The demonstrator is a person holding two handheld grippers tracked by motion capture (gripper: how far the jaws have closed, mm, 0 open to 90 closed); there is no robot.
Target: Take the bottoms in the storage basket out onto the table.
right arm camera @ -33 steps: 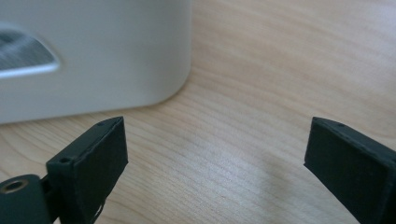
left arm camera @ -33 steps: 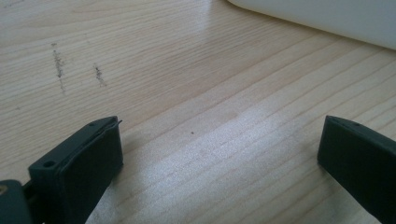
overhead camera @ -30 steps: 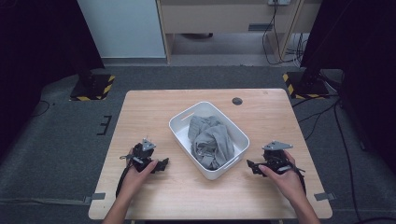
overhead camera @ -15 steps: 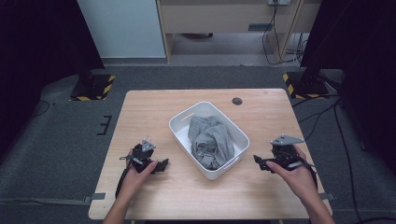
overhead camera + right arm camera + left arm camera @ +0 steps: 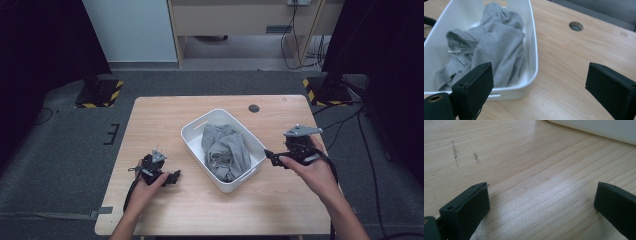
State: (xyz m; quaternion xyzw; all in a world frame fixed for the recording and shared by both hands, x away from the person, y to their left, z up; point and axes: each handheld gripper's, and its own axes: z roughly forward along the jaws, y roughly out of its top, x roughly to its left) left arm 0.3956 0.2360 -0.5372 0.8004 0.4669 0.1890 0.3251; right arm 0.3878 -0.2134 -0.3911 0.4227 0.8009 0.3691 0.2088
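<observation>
I have both claws spread wide and empty, the left gripper (image 5: 174, 177) low over the table (image 5: 165, 117), the right gripper (image 5: 270, 157) beside the white bin (image 5: 192, 134) holding the grey cloth (image 5: 226, 150).

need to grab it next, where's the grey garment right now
In the high view the grey garment lies bunched inside the white bin at the table's middle, between the two grippers.
</observation>
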